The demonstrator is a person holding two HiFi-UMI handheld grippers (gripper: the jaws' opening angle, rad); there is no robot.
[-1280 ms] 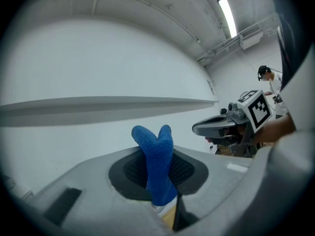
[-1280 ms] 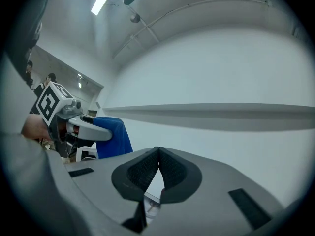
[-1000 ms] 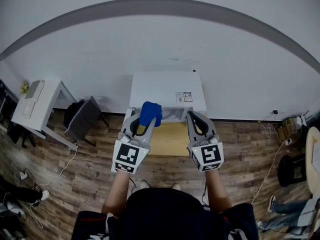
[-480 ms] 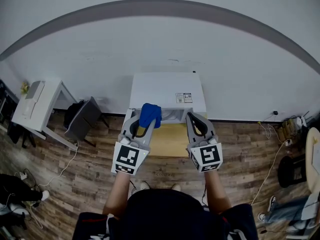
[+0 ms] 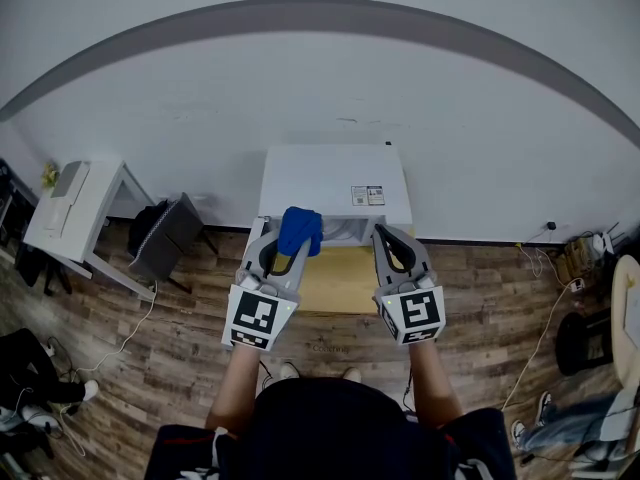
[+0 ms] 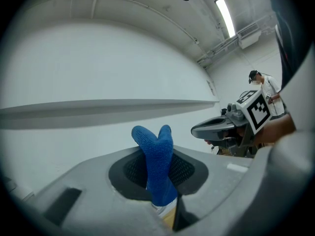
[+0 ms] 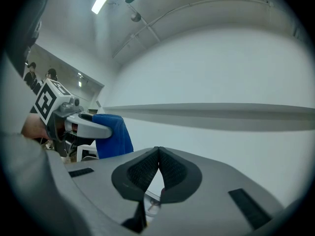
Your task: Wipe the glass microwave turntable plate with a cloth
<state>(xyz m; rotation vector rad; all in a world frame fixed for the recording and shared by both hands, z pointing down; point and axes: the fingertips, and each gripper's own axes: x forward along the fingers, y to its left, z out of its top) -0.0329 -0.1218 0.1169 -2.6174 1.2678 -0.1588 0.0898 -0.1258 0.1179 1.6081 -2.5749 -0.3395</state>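
My left gripper point(image 5: 290, 236) is shut on a blue cloth point(image 5: 300, 228), which stands up between its pads point(image 6: 156, 168) and hangs from its tip in the right gripper view point(image 7: 114, 134). My right gripper point(image 5: 385, 236) is shut with nothing between its pads point(image 7: 157, 168). Both grippers point level at the white microwave point(image 5: 335, 183) that stands against the wall. A pale curved part point(image 5: 343, 230) shows at the microwave's front between the two grippers; I cannot tell whether it is the glass plate.
A wooden stand point(image 5: 338, 278) lies under the grippers. At the left are a white desk point(image 5: 75, 213) and a dark chair point(image 5: 165, 233). Cables and bags lie on the wooden floor at the right point(image 5: 575, 298). A person point(image 6: 263, 87) stands behind the right gripper.
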